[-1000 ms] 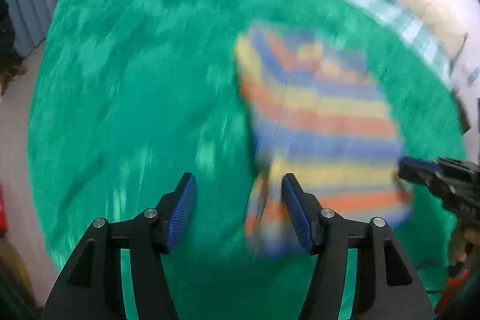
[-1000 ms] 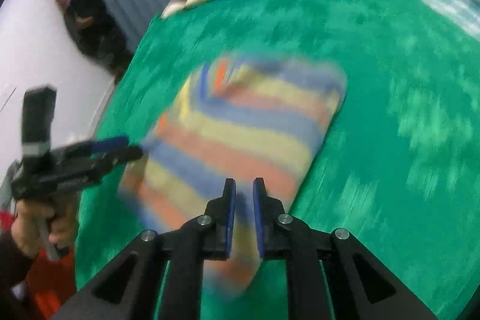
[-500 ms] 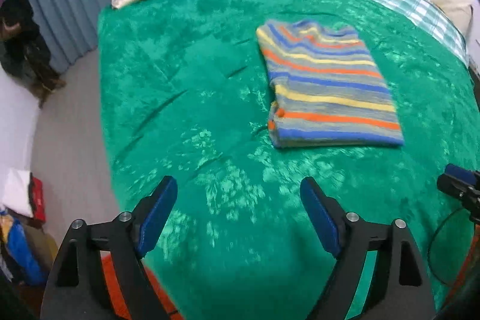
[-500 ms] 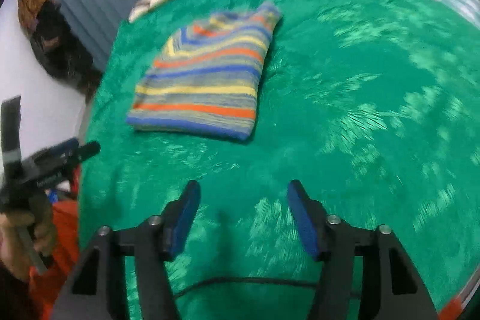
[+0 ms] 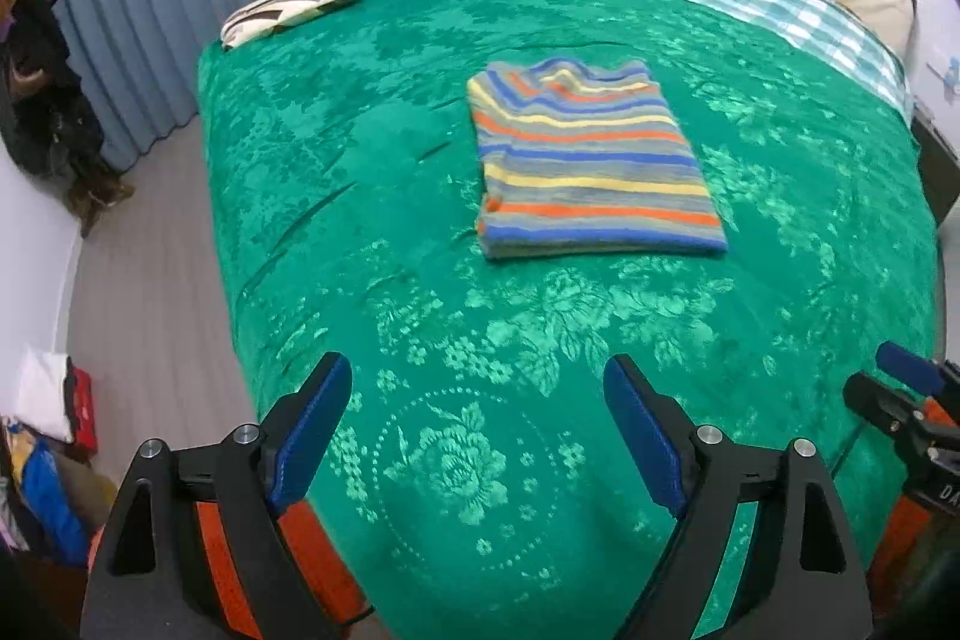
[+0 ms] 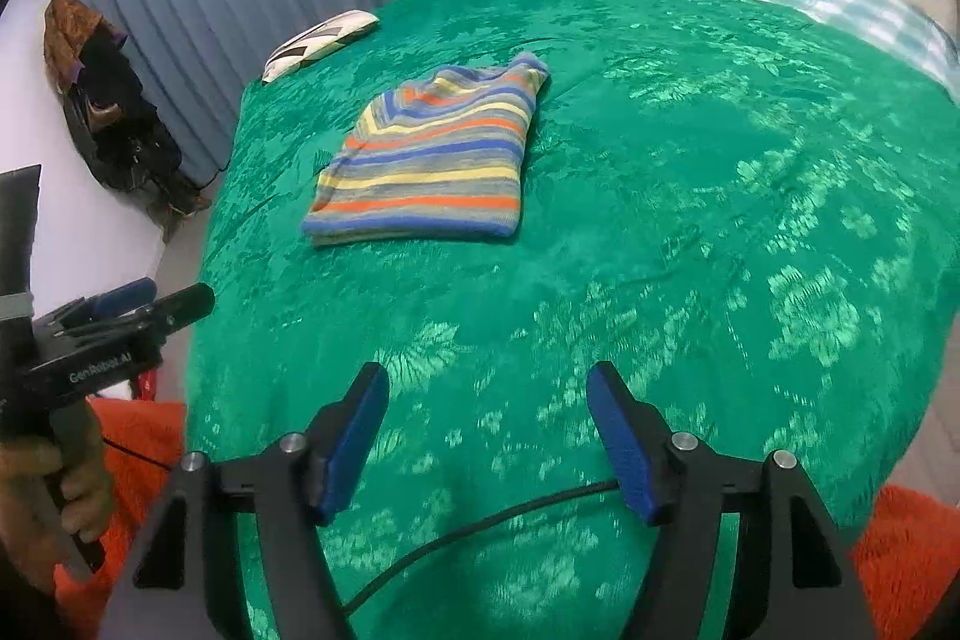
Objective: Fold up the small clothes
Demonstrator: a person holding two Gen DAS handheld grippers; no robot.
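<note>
Sweater (image 5: 591, 160) lies folded, well beyond each empty gripper.

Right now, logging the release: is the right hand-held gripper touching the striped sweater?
Apart. In the right wrist view the right hand-held gripper, jaws opening with nothing between them, sits well short of the striped sweater, bare green bedspread between.

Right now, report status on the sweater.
Left hand-held gripper open, empty; right opening, empty. Sweater folded on bed. Nothing in the way.

"GenRobot AI", seemingly, on left tongs (image 6: 150, 307)
</note>
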